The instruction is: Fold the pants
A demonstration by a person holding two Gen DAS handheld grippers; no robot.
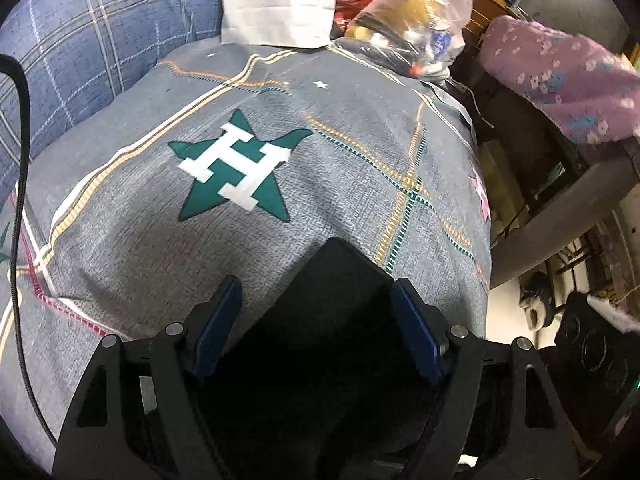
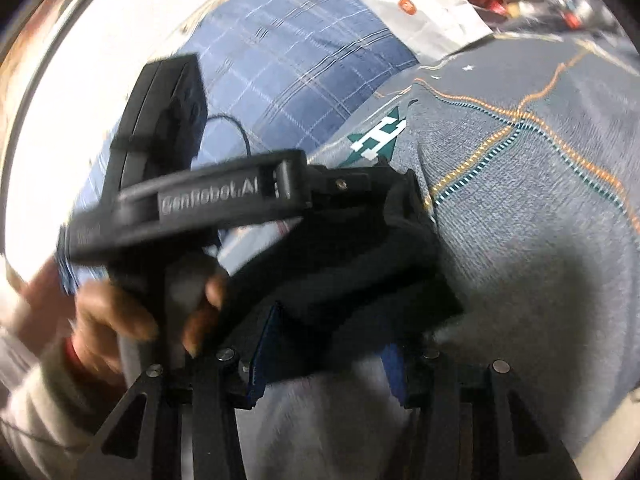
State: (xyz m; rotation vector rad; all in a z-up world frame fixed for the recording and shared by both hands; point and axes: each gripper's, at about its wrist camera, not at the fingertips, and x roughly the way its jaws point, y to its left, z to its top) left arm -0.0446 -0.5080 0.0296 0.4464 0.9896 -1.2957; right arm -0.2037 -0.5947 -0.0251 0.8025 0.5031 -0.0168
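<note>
The black pants (image 1: 340,320) are a folded bundle held just above the grey bed sheet (image 1: 140,240), which has a green star with a white H. In the left wrist view the bundle fills the gap between the blue pads (image 1: 416,328), and my left gripper (image 1: 317,282) is shut on it with its jaws wide. The right wrist view shows the pants (image 2: 360,264) running from my left gripper (image 2: 384,184) down to my right gripper (image 2: 332,332), which is shut on the near end. A hand (image 2: 120,312) holds the left gripper's handle. The right gripper's right pad is partly hidden by cloth.
A white paper bag (image 1: 280,0) and a clear plastic bag of items (image 1: 416,20) stand at the far end of the bed. A blue plaid quilt (image 1: 100,32) lies at the left. The bed's edge drops to the floor on the right, beside furniture with a purple floral cloth (image 1: 560,76). A black cable (image 1: 20,160) hangs left.
</note>
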